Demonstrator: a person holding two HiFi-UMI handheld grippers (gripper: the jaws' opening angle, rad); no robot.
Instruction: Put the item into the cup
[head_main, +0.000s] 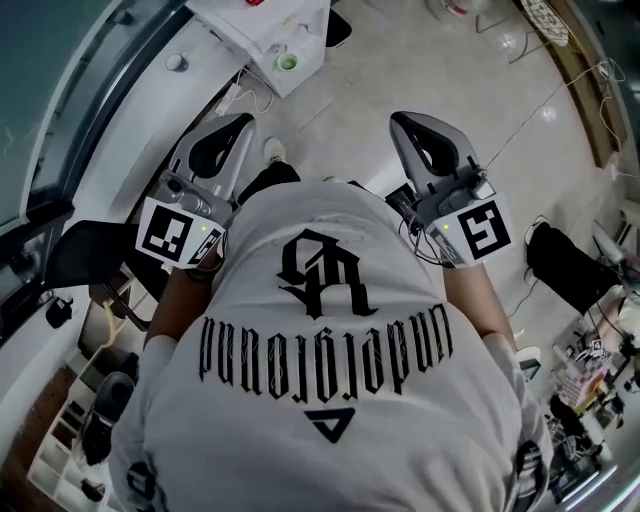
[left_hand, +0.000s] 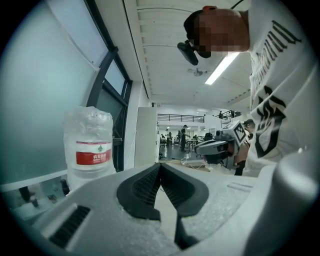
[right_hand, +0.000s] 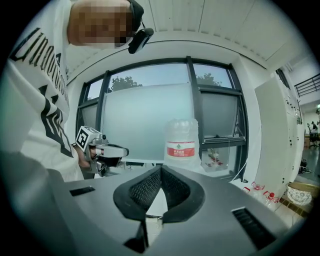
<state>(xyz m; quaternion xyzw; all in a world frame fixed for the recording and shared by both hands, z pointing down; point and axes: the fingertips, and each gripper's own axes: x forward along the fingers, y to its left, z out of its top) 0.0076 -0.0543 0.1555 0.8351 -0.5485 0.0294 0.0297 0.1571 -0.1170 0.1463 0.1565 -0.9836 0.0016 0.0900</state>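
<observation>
In the head view both grippers are held up on either side of the person's chest, pointing away over the floor. The left gripper (head_main: 236, 124) is shut, its jaws meeting at the tip with nothing between them (left_hand: 160, 165). The right gripper (head_main: 404, 120) is likewise shut and empty (right_hand: 161, 168). Each gripper view catches the other gripper: the right gripper (left_hand: 220, 146) and the left gripper (right_hand: 106, 150). No cup or item can be told for sure; a small green round thing (head_main: 287, 62) sits on a white table (head_main: 262, 38) ahead.
A large water bottle (left_hand: 90, 150) with a red label stands by the window, also the water bottle (right_hand: 182, 142) in the right gripper view. A black chair (head_main: 88, 256) is at the left, a black bag (head_main: 566, 266) at the right, and low shelves (head_main: 60, 450) at the bottom left.
</observation>
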